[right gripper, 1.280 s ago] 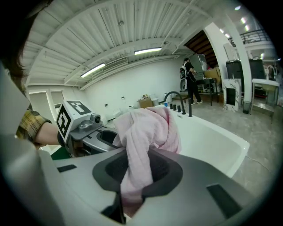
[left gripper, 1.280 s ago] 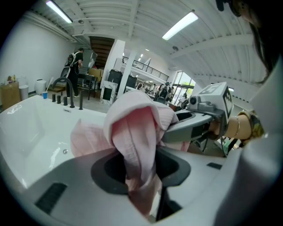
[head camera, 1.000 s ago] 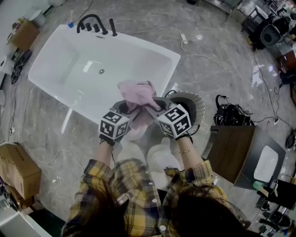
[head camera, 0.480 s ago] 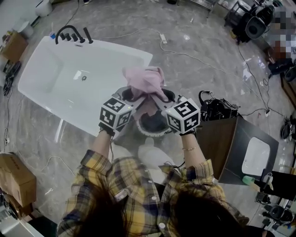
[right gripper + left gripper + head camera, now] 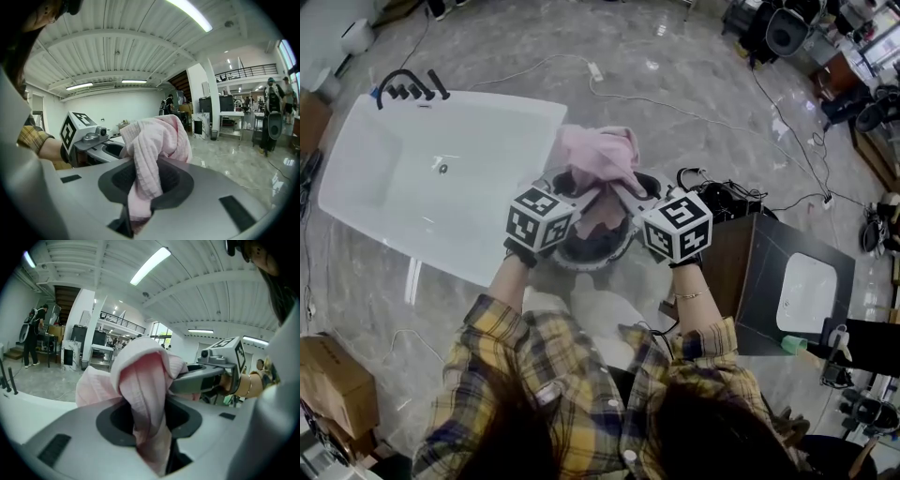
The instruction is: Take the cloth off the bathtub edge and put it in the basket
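Note:
A pink cloth point(image 5: 598, 167) hangs bunched in the air between both grippers, over the round dark basket point(image 5: 598, 246) on the floor. My left gripper point(image 5: 577, 195) is shut on the cloth's left part; in the left gripper view the cloth point(image 5: 143, 394) runs down between the jaws. My right gripper point(image 5: 619, 195) is shut on its right part, and the cloth point(image 5: 150, 159) fills the jaws in the right gripper view. The white bathtub point(image 5: 441, 178) lies to the left, its edge bare.
A dark cabinet with a white basin point(image 5: 787, 291) stands right of the basket. Cables point(image 5: 722, 202) and a power strip point(image 5: 596, 71) lie on the marble floor. A cardboard box point(image 5: 333, 384) sits at lower left. Black taps point(image 5: 408, 89) stand at the tub's far end.
Both grippers have carried the cloth to the right, away from the tub's edge, and it now hangs over the basket. The jaws have stayed shut on it.

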### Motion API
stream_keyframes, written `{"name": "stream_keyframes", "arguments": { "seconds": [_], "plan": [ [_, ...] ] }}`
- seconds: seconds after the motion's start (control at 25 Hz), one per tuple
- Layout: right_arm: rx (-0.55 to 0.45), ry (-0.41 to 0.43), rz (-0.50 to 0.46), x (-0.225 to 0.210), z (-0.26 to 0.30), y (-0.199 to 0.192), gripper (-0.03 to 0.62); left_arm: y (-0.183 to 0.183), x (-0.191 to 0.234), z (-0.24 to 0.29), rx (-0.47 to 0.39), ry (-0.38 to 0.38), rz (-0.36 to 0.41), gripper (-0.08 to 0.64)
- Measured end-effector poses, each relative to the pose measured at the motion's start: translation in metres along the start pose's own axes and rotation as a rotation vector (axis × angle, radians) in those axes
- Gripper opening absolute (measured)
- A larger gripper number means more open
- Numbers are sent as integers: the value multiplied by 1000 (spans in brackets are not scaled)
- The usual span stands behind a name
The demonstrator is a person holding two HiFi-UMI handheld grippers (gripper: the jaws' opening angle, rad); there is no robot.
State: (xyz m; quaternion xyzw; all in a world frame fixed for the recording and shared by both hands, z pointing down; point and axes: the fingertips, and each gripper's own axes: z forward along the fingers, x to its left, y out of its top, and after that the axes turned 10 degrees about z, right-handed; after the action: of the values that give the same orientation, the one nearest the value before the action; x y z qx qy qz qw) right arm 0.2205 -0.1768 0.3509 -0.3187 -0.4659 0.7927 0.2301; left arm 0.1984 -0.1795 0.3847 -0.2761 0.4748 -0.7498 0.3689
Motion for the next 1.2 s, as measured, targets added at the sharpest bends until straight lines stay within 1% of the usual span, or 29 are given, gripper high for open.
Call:
{"name": "stream_keyframes", "arguments": {
  "seconds": [0.16, 0.44, 0.56, 0.72, 0.8, 0.92, 1.2],
  "plan": [
    [3, -52, 16, -9, -8, -6, 84, -2, -9, 12, 9, -47, -14, 161],
    [-4, -154, 63, -34, -27, -16, 83, 0, -24, 42, 28, -132, 8, 161],
    [-9, -188, 78, -47, -40, -18, 83, 5, -35, 57, 23, -171, 20, 161],
    [-3, -234, 75, -60, -50, -19, 84, 9, -43, 73, 3, -215, -5, 160],
    [4, -238, 78, -66, -52, -22, 83, 7, -45, 79, 0, -228, -12, 160],
    [24, -233, 85, -70, -46, -32, 84, -4, -43, 84, 19, -234, -11, 161],
    [73, -207, 116, -67, -13, -59, 84, -42, -25, 80, 71, -215, -35, 161]
  ]
}}
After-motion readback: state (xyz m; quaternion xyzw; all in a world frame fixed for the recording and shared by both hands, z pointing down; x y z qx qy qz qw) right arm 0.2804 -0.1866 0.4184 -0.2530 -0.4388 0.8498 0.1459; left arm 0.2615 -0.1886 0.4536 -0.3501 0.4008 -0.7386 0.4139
